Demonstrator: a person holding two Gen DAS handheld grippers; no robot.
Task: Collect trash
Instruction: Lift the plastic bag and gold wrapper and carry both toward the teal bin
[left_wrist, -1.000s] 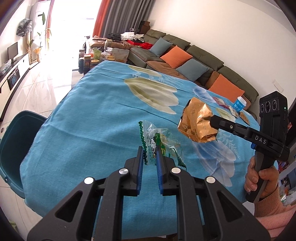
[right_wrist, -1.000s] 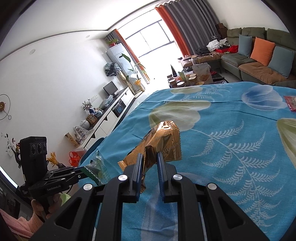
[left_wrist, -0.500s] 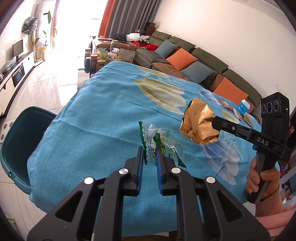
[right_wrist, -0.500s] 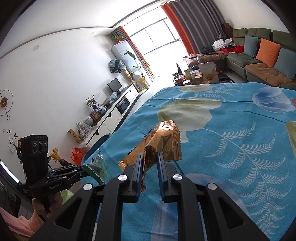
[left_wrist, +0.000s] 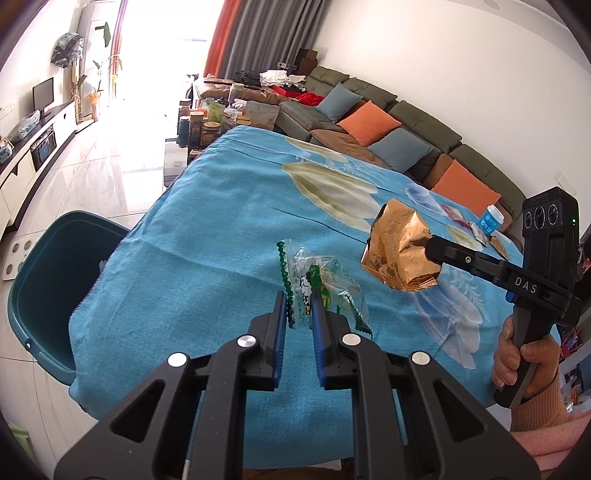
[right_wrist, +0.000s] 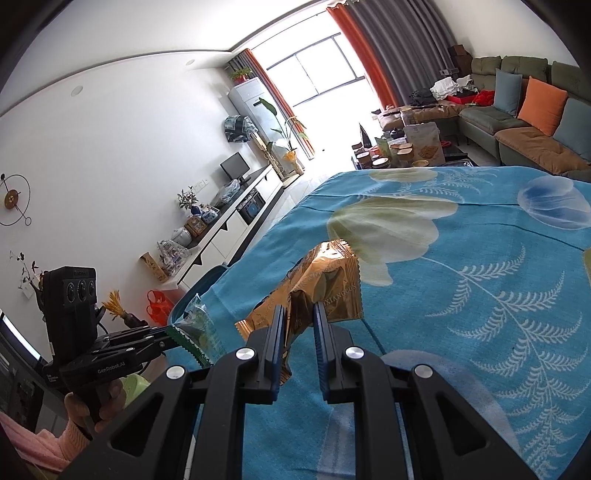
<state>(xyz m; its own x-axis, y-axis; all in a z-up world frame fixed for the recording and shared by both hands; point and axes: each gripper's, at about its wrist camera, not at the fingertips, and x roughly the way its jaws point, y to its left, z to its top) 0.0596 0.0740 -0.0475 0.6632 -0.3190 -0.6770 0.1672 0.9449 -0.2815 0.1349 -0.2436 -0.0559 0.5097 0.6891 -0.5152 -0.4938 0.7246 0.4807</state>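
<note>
My left gripper (left_wrist: 299, 295) is shut on a clear wrapper with green zigzag edges (left_wrist: 321, 284), held above the blue flowered tablecloth (left_wrist: 207, 236). My right gripper (right_wrist: 299, 310) is shut on a crumpled gold foil snack bag (right_wrist: 325, 280), also held in the air. The gold bag (left_wrist: 400, 245) and right gripper (left_wrist: 428, 245) show in the left wrist view, to the right of the clear wrapper. The left gripper (right_wrist: 166, 338) with the clear wrapper (right_wrist: 201, 328) shows at lower left in the right wrist view. A dark teal bin (left_wrist: 40, 280) stands on the floor by the table's left edge.
More small wrappers (left_wrist: 480, 232) and a small white bottle with a blue label (left_wrist: 491, 218) lie at the far right of the table. A sofa with orange and blue cushions (left_wrist: 369, 118) runs behind it. A low side table with jars (left_wrist: 207, 125) stands beyond the far edge.
Both grippers have lifted and drawn back a little with their wrappers still held. The teal bin shows more fully at the left in the left wrist view.
</note>
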